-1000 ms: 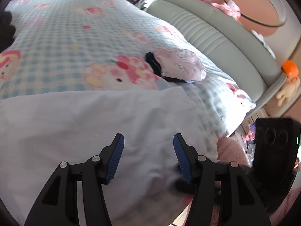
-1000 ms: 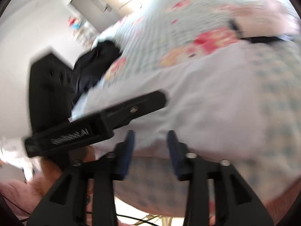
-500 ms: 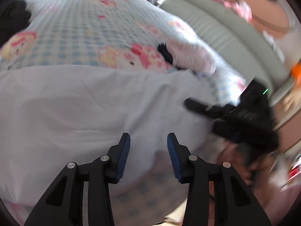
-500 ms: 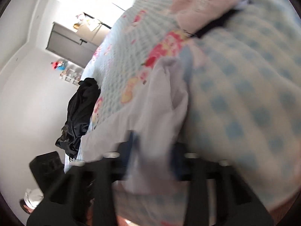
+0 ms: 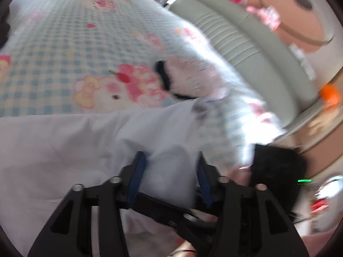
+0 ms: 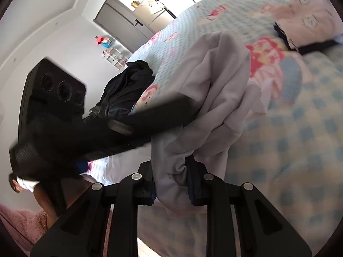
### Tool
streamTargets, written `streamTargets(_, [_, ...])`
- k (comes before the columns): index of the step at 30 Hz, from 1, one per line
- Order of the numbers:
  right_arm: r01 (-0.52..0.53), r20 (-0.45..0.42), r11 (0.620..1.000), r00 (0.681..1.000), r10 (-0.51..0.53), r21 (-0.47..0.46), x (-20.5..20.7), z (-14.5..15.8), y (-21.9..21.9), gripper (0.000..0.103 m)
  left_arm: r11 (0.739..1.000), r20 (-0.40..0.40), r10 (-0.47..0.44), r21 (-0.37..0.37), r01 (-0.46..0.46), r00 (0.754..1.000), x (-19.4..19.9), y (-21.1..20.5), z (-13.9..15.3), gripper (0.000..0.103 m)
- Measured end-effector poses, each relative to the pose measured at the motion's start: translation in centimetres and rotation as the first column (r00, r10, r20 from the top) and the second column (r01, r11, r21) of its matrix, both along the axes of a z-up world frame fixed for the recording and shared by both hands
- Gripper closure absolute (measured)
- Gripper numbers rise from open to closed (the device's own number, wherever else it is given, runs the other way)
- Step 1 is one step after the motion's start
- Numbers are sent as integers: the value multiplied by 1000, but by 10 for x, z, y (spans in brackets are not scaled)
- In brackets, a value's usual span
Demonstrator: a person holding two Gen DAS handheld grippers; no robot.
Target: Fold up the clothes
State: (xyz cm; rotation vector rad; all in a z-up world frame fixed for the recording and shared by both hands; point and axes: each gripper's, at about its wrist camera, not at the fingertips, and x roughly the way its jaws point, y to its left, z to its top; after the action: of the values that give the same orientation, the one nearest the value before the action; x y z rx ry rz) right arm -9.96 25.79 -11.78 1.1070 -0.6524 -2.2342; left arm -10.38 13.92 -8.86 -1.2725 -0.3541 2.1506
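Right gripper (image 6: 171,177): jaws nearly closed, pinching a bunched fold of the white garment (image 6: 216,98); cloth bulges between the pads. Left gripper (image 5: 169,177): jaws have just been closing around a hump of the same white garment (image 5: 64,150), cloth between the pads, contact too blurred to confirm. Garment lies along the near edge of the checked cartoon bedspread (image 5: 64,42), partly lifted.

Risks: the thick wad slips out of the right pinch; the left grabs bedspread too; the grippers, near each other, collide.
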Motion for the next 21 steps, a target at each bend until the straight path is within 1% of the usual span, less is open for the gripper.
streamTargets(1, [-7,-4,1000,1000,7,15,1,2,-2,80,999,-6,18,-31,-18,1000,0,1,-3,79])
streamTargets(2, [-12,-3,1000,1000,12,16,4,3,-1,79,999,-3,40,-37,-40,999,-1,-3,-6,80])
streamTargets(3, [-17,-2,1000,1000,17,1,8,5,3,75,997,3,65,-35,-65,998,-1,-9,-8,82])
streamTargets(4, [-22,2,999,1000,22,-35,10,4,9,72,996,7,84,-35,-84,996,-3,-15,-9,82])
streamTargets(5, [-27,12,995,1000,28,-99,12,1,20,69,994,11,103,-35,-103,995,-4,-21,-11,82])
streamTargets(7, [-34,29,974,999,41,-225,14,-6,41,68,990,23,139,-33,-138,990,-7,-33,-14,82])
streamTargets(8, [-8,47,969,999,21,-249,13,-10,51,67,988,36,152,-26,-151,988,-8,-39,-16,82])
streamTargets(9, [54,77,974,996,-38,-221,10,-16,59,65,986,46,164,-17,-163,985,-8,-45,-19,82])
streamTargets(10, [115,106,975,990,-96,-191,6,-22,67,65,985,56,170,-2,-170,984,-8,-49,-21,82])
streamTargets(11, [154,128,975,983,-135,-159,2,-27,70,65,985,66,168,22,-170,984,-6,-53,-22,82])
streamTargets(12, [164,142,978,979,-146,-125,-2,-32,68,65,985,79,161,51,-166,984,-5,-55,-24,80])
streamTargets(13, [155,150,982,979,-138,-107,-5,-35,62,65,984,97,147,90,-156,984,-3,-56,-25,74])
streamTargets(14, [121,149,987,983,-104,-109,-7,-36,52,65,981,112,130,131,-145,985,-2,-57,-26,68])
streamTargets(15, [87,147,990,987,-70,-112,-8,-37,42,65,977,121,110,172,-129,987,0,-57,-27,55])
streamTargets(16, [52,142,993,989,-37,-104,-10,-37,29,65,974,123,88,198,-111,988,2,-56,-27,50])
streamTargets(17, [23,134,996,991,-11,-87,-10,-37,16,65,973,124,68,210,-93,990,4,-53,-27,49])
streamTargets(18, [9,130,997,991,1,-76,-10,-38,8,65,972,124,48,223,-75,991,5,-49,-27,46])
streamTargets(19, [2,127,998,992,7,-68,-11,-38,2,65,973,122,35,223,-61,992,6,-46,-26,38])
streamTargets(21, [-9,118,998,993,15,-56,-11,-38,-8,65,981,114,26,187,-47,993,6,-38,-26,37])
